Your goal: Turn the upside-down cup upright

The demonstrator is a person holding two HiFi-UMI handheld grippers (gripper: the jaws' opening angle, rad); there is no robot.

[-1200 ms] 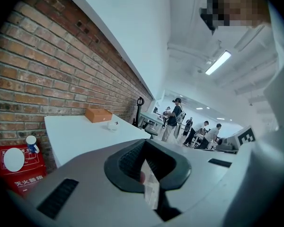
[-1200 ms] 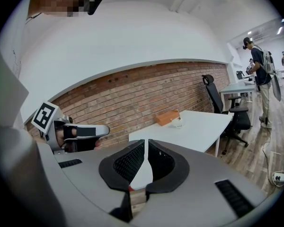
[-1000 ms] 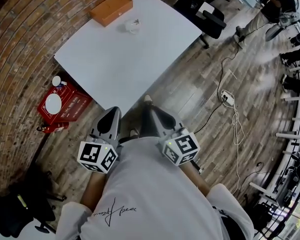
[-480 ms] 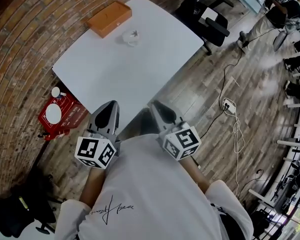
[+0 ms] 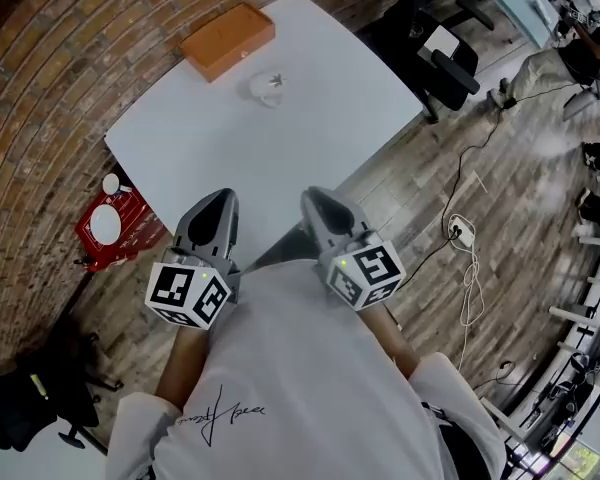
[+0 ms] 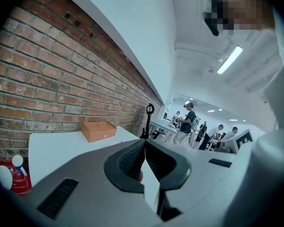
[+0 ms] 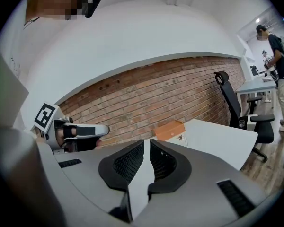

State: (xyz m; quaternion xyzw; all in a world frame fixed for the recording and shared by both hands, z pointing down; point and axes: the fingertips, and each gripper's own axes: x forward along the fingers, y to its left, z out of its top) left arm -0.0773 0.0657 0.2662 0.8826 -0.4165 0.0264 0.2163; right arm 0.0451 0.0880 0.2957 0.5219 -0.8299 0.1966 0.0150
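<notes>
Both my grippers are empty and held low in front of my body, just short of the near edge of the table (image 5: 310, 138). On my left gripper (image 5: 223, 201) the jaws meet at the tips with nothing between them. My right gripper (image 5: 314, 199) has its jaws drawn almost together, with only a thin slit left and nothing in it.

The cup (image 5: 268, 88) stands well apart from both, toward the far side of the table, at dead 12 o'clock from the midpoint between my grippers. The orange box (image 5: 228, 40) sits near it, at about 11 o'clock of the cup.

Neither hand looks clearly nearer, because the cup lies roughly on the line between them. In the right gripper view it shows just off my jaws at about 1 o'clock, beside the box, while my left gripper view doesn't show it at all. That makes the right the likelier hand, I'd say.

The cup appears to stand on end (it's too small here to make out the rim). I'd need to reach forward, open the jaws and take it from the side.
</notes>
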